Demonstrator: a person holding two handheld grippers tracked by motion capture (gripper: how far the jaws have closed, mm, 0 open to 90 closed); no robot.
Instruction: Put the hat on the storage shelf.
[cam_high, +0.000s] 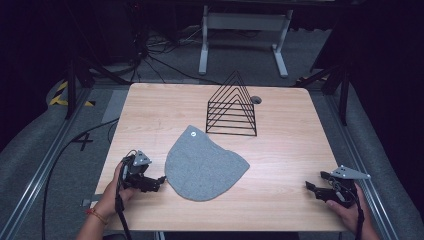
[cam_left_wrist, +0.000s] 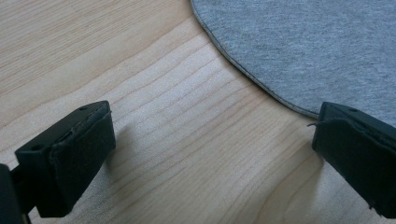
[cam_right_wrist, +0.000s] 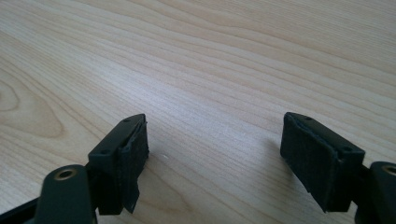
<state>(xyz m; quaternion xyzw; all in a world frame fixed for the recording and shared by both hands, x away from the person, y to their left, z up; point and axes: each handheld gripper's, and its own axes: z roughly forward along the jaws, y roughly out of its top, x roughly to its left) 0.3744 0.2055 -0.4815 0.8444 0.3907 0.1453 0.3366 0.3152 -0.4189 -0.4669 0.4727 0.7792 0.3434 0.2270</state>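
While both jaws gape, the left gripper (cam_high: 161, 179) nears the grey cloth (cam_high: 202, 165) edge, right gripper (cam_high: 311, 187) apart

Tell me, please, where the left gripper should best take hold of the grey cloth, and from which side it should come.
Probably at the hemmed edge nearest the left gripper. The grey cloth lies flat on the table, so only its thin rim offers a hold. The jaws stand open beside that curved edge; come in low from the cloth's left side and pinch the hem.
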